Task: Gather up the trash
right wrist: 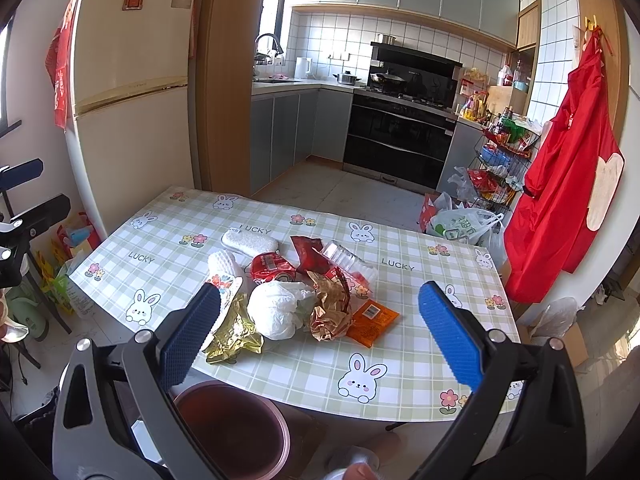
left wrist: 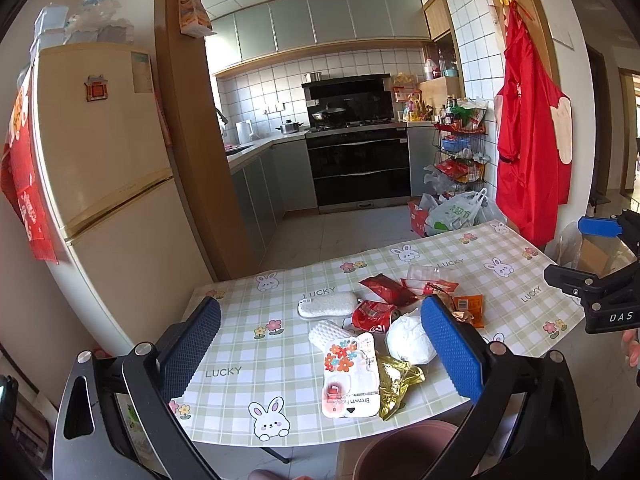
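A heap of trash lies mid-table: a crumpled white tissue ball [right wrist: 280, 312] [left wrist: 410, 340], a gold foil wrapper [right wrist: 236, 336] [left wrist: 396, 380], a brown crumpled wrapper [right wrist: 332, 312], an orange packet [right wrist: 370, 316], a crushed red can [right wrist: 272, 268] [left wrist: 374, 314], a red wrapper [left wrist: 386, 288], a flowered blister pack [left wrist: 350, 376] and two white sponges [left wrist: 328, 304]. My left gripper [left wrist: 320, 348] is open above the near edge, empty. My right gripper [right wrist: 320, 332] is open, empty, framing the heap. A maroon bin [right wrist: 232, 428] [left wrist: 400, 452] stands below the table's near edge.
The table wears a green checked rabbit cloth [right wrist: 304, 372]. A cream fridge [right wrist: 132, 80] stands left. Kitchen counters and oven [right wrist: 400, 136] lie beyond. A red apron [right wrist: 560, 208] hangs right, over plastic bags [right wrist: 464, 224] and a wire rack.
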Available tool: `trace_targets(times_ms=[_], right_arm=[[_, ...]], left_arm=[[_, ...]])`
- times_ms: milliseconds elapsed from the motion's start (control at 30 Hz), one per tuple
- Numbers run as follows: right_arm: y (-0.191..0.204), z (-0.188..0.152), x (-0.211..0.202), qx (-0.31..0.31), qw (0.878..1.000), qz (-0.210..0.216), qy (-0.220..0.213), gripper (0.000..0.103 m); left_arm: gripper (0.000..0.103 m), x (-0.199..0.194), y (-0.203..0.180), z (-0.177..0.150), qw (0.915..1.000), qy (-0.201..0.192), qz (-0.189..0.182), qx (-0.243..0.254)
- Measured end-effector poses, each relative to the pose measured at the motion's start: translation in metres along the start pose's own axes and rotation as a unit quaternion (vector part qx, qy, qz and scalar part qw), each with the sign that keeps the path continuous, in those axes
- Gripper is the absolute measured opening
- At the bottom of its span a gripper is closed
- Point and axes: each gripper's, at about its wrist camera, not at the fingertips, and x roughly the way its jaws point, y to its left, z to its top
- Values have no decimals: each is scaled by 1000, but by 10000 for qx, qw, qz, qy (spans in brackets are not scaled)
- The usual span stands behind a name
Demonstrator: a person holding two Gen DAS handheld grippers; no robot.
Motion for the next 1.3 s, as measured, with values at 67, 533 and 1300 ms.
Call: trace_targets(times_ms=[67,533,1300], right_arm=[[-1,1,-1,1,10000,-2,2,98],[3,0,-5,-17,10000,-16,-5,98],[4,1,-4,-36,10000,-36,6,98]], left_arm=[[99,-2,0,1,10000,-4,11,-3],[99,-6,3,1,10000,-10,36,-34],[99,-10,9,2,10000,-13,50,-66]])
